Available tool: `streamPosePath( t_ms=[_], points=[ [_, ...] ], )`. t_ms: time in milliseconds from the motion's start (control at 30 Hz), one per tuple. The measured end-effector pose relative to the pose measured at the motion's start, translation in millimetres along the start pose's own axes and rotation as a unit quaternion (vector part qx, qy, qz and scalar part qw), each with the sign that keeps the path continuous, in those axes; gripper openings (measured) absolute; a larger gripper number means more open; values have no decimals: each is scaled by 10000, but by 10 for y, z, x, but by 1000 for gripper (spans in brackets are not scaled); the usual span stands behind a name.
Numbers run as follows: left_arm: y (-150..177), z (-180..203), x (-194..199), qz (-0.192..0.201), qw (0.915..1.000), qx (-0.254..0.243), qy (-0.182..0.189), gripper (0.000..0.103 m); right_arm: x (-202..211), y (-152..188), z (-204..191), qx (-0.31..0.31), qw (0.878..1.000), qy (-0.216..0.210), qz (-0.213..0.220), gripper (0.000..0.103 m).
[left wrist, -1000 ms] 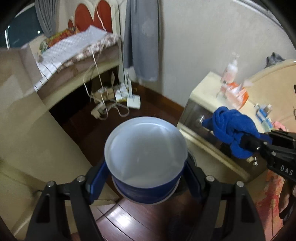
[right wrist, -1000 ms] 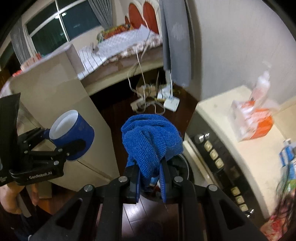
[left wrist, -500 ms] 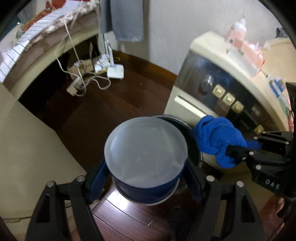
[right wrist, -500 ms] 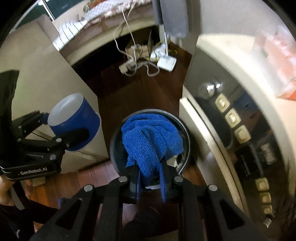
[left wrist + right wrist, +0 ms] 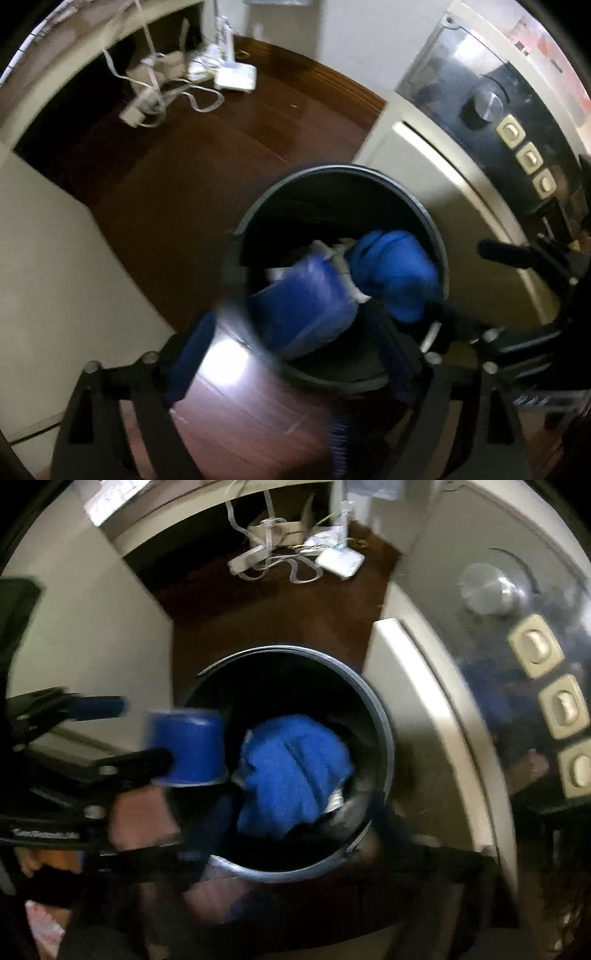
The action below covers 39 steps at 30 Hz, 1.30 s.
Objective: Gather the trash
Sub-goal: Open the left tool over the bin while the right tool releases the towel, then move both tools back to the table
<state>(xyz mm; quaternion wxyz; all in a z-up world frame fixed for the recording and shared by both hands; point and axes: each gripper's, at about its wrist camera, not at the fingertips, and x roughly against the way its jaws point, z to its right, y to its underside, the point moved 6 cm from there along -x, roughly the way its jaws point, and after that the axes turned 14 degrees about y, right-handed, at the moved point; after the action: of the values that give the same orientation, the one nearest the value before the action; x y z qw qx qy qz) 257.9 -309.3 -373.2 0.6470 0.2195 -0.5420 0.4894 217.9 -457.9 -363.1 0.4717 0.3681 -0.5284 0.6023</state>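
Both grippers over the round black bin [image 5: 413, 201]. Left gripper [image 5: 291, 354]: blue-padded jaws spread wide, gripping nothing. Blue paper cup [image 5: 306, 306] sits tilted at the bin's near rim, motion-smeared, so contact with the pads is hard to call; in the right wrist view it reads upside down, just beside the left fingers [image 5: 107, 705]. Right gripper: jaws blurred out of its own view, can't tell the gap. Blue terry cloth [image 5: 291, 771], crumpled, lies inside the bin on pale scraps.
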Motion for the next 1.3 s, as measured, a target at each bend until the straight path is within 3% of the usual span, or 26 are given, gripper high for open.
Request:
streamPosePath(
  t_ms=[333,667,833,1300],
  points=[
    [170,-102,800,642,9971,211,-351,94,708,65,34,-332,9991,176,200,84],
    [376,-27,1772,1267,9903,106,-553,94,1904,-16,-217,-255,9947,216,969,85],
    [553,73,2318,1755,9826,133,-594,94,2537,-43,-407,-178,9900,244,1378,85],
    [1191,-82,3472,2606,9606,412,-870,94,4013,-92,-1103,227,9712,306,2353,86]
  ],
)
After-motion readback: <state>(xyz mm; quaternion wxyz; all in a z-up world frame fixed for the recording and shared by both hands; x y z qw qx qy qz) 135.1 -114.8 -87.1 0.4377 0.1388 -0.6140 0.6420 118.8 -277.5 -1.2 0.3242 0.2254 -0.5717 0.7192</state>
